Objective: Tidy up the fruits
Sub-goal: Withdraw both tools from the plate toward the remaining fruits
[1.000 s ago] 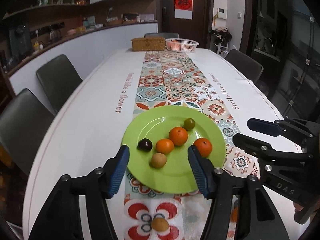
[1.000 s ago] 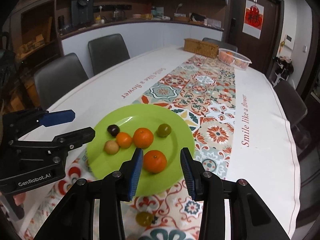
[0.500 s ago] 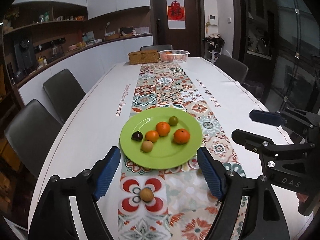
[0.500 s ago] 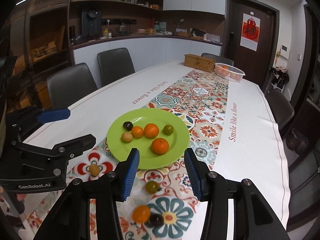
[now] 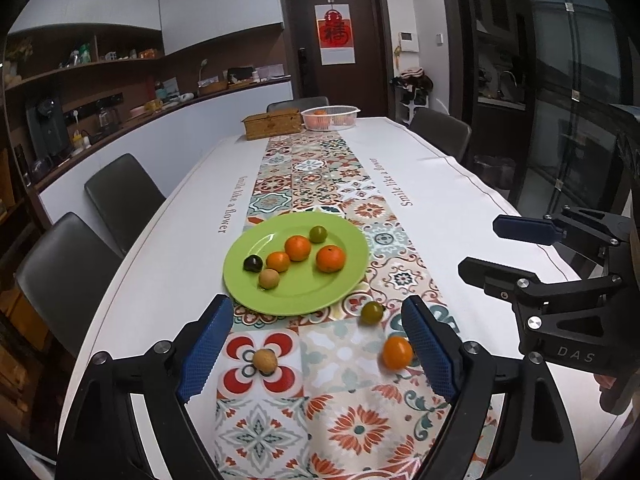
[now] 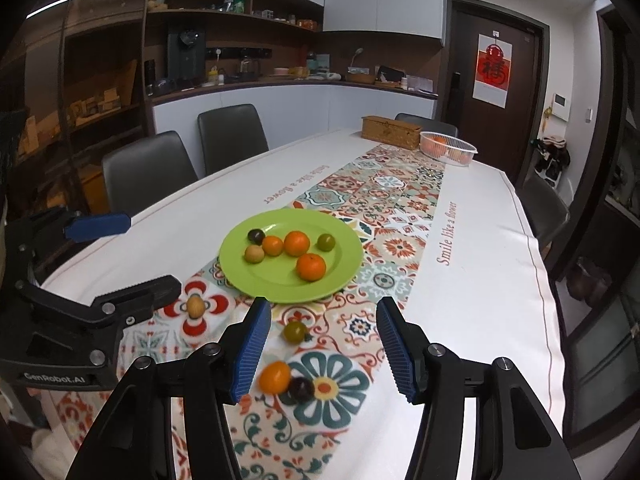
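Note:
A green plate (image 5: 348,280) (image 6: 344,270) on the patterned runner holds several fruits: oranges (image 5: 330,259), a green fruit (image 5: 318,234), a dark plum (image 5: 253,263) and a tan fruit (image 5: 269,279). Loose on the runner in front of it lie a tan fruit (image 5: 265,361) (image 6: 195,306), a green fruit (image 5: 372,312) (image 6: 295,332), an orange fruit (image 5: 397,352) (image 6: 274,377) and a dark fruit (image 6: 301,389). My left gripper (image 5: 316,344) is open and empty above the loose fruits. My right gripper (image 6: 324,344) is open and empty, near side of the plate.
A wicker box (image 5: 272,123) and a white basket with oranges (image 5: 330,116) stand at the table's far end. Grey chairs (image 5: 120,196) line the left side, another chair (image 5: 440,136) the right. White tablecloth lies on both sides of the runner.
Both grippers have pulled back and up from the plate, staying open. The loose fruits on the runner have come into view.

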Available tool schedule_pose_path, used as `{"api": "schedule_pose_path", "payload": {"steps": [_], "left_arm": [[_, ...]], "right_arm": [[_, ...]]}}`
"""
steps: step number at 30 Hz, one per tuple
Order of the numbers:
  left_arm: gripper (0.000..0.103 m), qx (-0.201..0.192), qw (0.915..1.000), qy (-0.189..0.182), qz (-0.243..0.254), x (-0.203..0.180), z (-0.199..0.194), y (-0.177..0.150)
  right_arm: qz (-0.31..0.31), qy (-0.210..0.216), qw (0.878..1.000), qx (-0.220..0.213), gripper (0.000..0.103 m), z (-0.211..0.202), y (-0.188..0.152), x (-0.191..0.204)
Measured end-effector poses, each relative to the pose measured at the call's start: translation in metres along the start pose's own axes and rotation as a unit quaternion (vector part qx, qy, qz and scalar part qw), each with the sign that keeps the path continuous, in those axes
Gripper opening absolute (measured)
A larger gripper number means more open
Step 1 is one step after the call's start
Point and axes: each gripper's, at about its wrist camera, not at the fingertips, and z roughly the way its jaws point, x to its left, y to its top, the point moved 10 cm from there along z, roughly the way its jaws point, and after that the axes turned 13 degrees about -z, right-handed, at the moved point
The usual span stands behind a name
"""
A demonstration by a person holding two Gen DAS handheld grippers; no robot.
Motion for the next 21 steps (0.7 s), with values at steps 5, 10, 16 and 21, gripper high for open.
{"api": "schedule_pose_path", "payload": {"steps": [5, 10, 16, 21], "left_arm": [[0.086, -0.028, 0.9995, -0.012, 0.006, -0.007, -0.008, -0.007], [0.086, -0.047, 0.9983, -0.023, 0.026, -0.018, -0.012, -0.017], [0.086, -0.045, 0.9961, -0.04, 0.064, -0.032, -0.007, -0.033], [0.083, -0.045, 0.9934, -0.045, 0.096, -0.04, 0.001, -0.043]], "right_arm": [[-0.014, 0.0, 1.0, -0.009, 0.056, -0.014, -0.011, 0.004], [-0.04, -0.008, 0.999, -0.015, 0.056, -0.02, -0.022, 0.007], [-0.066, 0.002, 0.998, -0.017, 0.056, -0.016, -0.034, 0.013], [-0.104, 0.005, 0.994, -0.021, 0.056, -0.011, -0.043, 0.022]]}}
